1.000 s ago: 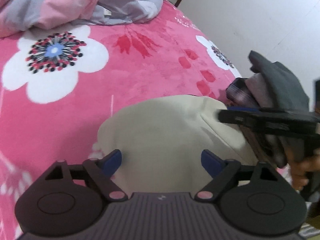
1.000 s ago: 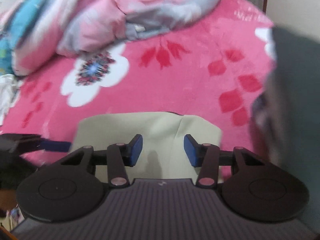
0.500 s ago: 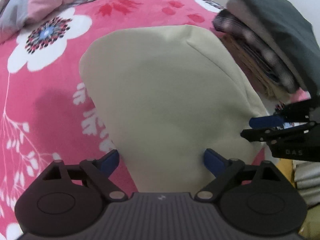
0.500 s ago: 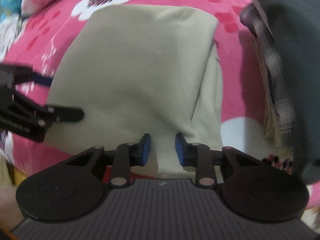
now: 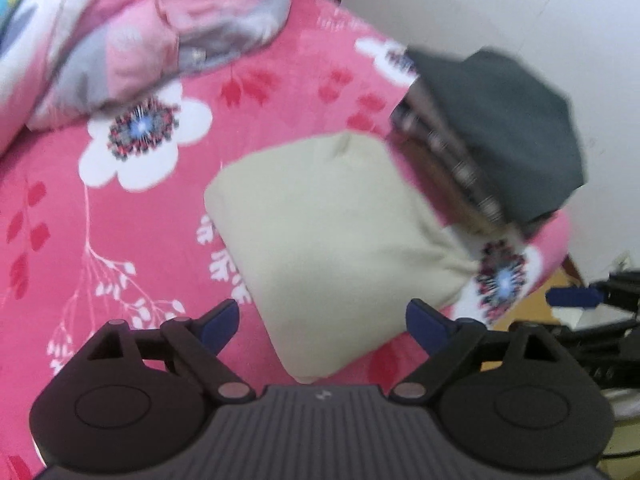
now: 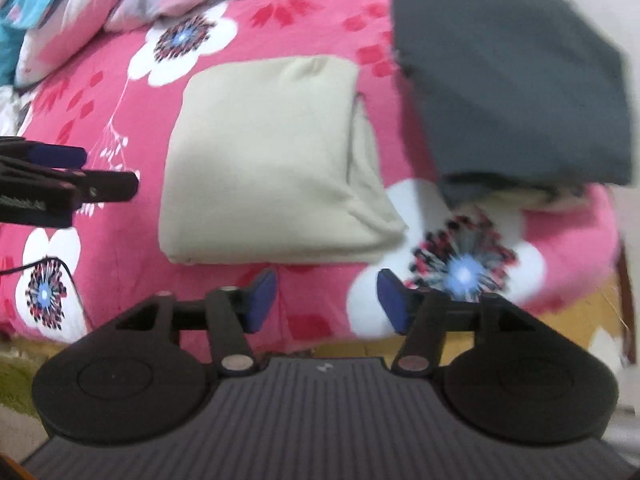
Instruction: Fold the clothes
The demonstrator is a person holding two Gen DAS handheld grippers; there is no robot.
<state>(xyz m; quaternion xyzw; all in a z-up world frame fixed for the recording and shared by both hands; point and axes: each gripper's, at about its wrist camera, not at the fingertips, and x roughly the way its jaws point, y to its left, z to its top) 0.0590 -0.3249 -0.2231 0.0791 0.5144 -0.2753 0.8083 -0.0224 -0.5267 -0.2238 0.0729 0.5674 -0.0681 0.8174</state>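
Right wrist view: the beige garment (image 6: 264,160) is seen lying folded into a compact rectangle on the pink flowered bed (image 6: 312,28), just ahead of the fingers of the right gripper (image 6: 326,300), which are held apart and empty. To its right a stack of folded clothes (image 6: 512,88) topped in dark grey is seen. The left gripper (image 5: 322,320) is likewise spread with nothing held, so this piece is judged folded; only its transfer to the stack may be left.

A bed covered by a pink floral blanket (image 5: 280,80) filled most of both views. A rumpled pink-grey quilt (image 5: 140,32) lay at 11 o'clock. A plain white wall (image 5: 500,4) stood at 1 o'clock. Yellowish floor (image 6: 600,304) showed at 4 o'clock.
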